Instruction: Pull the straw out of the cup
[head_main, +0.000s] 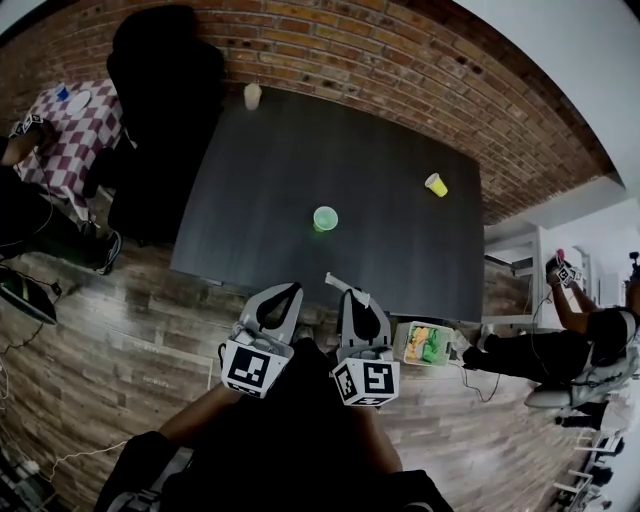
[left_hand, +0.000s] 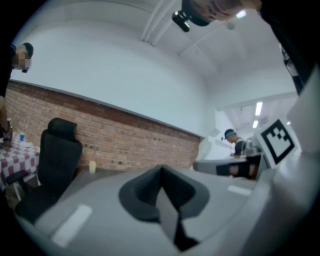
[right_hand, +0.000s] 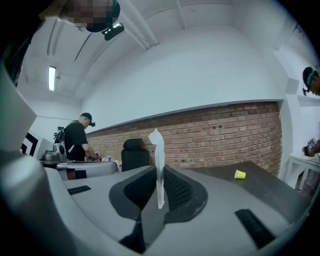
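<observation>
A white paper-wrapped straw (right_hand: 159, 155) stands upright between the jaws of my right gripper (right_hand: 159, 172), which is shut on it. In the head view the straw (head_main: 337, 281) sticks out of the right gripper (head_main: 350, 293) over the near edge of the dark table (head_main: 300, 160). The green cup (head_main: 325, 218) stands upright mid-table, beyond both grippers and apart from them, with no straw in it. My left gripper (head_main: 286, 290) is beside the right one, its jaws closed on nothing (left_hand: 161, 171).
A yellow cup (head_main: 436, 184) lies on its side at the table's far right, and a white cup (head_main: 252, 96) stands at the far edge. A black chair (head_main: 165, 70) and a brick wall are behind. A box (head_main: 424, 343) and a seated person (head_main: 585, 345) are at right.
</observation>
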